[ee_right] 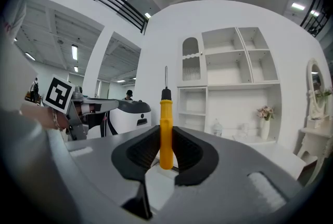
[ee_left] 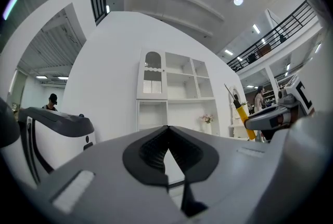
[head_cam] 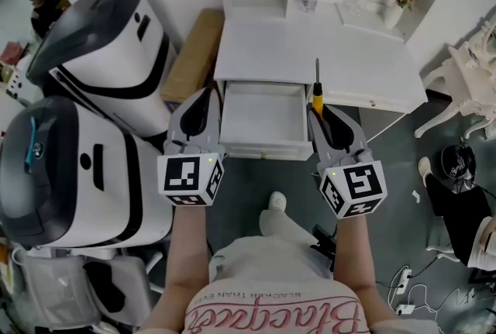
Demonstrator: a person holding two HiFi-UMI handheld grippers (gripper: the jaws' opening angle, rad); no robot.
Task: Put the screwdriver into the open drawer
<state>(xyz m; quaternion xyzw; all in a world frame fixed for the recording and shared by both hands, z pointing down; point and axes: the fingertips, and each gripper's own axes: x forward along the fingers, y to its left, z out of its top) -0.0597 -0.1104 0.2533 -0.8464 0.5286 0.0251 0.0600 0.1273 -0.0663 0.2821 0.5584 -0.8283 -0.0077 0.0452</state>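
A screwdriver (head_cam: 317, 94) with a yellow handle and a thin metal shaft points away from me, and my right gripper (head_cam: 315, 109) is shut on its handle. In the right gripper view the handle (ee_right: 165, 132) stands upright between the dark pads. It hovers just past the right front corner of the open white drawer (head_cam: 262, 117), which is pulled out from the white desk (head_cam: 310, 53). My left gripper (head_cam: 210, 93) hangs at the drawer's left front corner, its tips (ee_left: 167, 128) meeting with nothing between them. The left gripper view also catches the screwdriver (ee_left: 240, 112) at the right.
Two large white-and-black machines (head_cam: 105, 53) (head_cam: 70, 173) stand to the left, with a brown box (head_cam: 194, 53) beside the desk. Shelves at the desk's back hold a vase of flowers (head_cam: 397, 1). A white chair (head_cam: 465, 84), a person (head_cam: 465, 204) and floor cables (head_cam: 411, 282) are at the right.
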